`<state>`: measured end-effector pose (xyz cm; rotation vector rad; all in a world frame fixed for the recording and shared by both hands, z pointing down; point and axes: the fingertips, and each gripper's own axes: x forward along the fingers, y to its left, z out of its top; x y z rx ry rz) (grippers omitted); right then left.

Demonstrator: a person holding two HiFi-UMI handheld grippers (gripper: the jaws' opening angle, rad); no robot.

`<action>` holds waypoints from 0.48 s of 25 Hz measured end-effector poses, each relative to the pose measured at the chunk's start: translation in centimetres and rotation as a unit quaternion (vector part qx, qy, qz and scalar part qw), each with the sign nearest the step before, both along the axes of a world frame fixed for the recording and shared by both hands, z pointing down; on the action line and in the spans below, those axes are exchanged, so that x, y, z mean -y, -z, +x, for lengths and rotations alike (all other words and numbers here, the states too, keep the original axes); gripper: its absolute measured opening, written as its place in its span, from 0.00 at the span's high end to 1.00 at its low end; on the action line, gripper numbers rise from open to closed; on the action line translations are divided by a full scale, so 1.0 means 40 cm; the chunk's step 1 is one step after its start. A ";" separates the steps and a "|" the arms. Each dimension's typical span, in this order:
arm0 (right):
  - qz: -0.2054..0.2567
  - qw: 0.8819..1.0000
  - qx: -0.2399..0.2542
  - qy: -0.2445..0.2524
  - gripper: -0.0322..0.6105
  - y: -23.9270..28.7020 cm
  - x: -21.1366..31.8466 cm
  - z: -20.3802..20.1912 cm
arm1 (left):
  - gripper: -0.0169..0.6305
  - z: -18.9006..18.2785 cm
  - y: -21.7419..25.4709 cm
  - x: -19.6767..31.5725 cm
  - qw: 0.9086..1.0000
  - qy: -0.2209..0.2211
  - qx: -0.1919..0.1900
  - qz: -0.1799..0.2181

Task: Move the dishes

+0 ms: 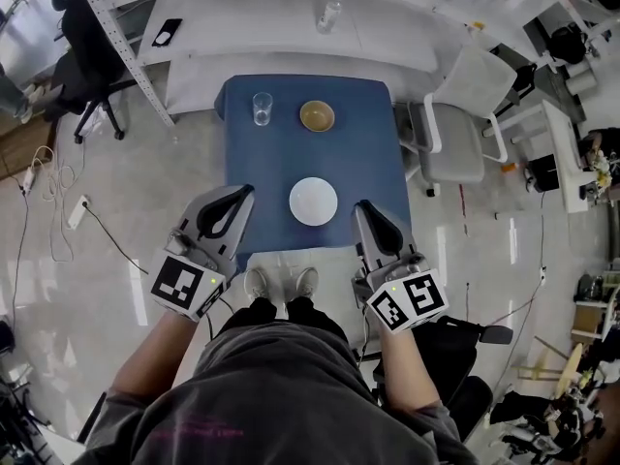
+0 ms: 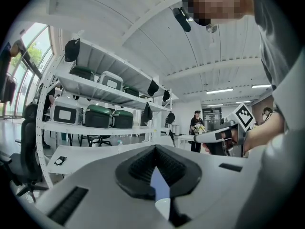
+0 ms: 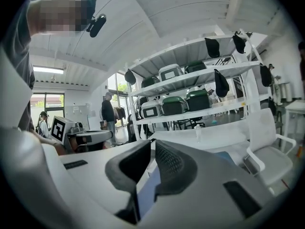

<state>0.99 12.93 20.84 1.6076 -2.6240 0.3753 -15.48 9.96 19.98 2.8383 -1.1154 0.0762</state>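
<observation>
I count one blue worktop (image 1: 281,168) carrying three dishes: one white plate (image 1: 313,201), one tan bowl (image 1: 317,116) and one clear glass (image 1: 262,108). I have two tools: the left tongs (image 1: 242,194) and the right tongs (image 1: 362,207). Beyond them I see one white chair (image 1: 455,148) and one bottle (image 1: 330,13).

Setting: an indoor laboratory or test workspace, not a home.

Indicators:
- Long white workbenches (image 1: 291,27) run across the top of the head view.
- A white shelving rack (image 2: 95,97) at the left of the left gripper view is stacked with hard equipment cases (image 2: 97,117).
- A power strip (image 1: 77,211) with loose cables lies on the glossy floor at the left of the head view.
- A white chair (image 1: 463,129) stands at the upper right of the head view.
- Ceiling strip lights (image 2: 219,90) show at the right of the left gripper view.
- A bystander (image 2: 196,128) stands in the background of the left gripper view.
</observation>
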 end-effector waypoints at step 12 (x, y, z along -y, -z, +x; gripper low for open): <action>-0.007 1.000 -0.002 -0.012 0.78 -0.001 0.051 -0.029 | 0.97 -0.038 0.008 0.026 1.000 -0.012 0.003 0.005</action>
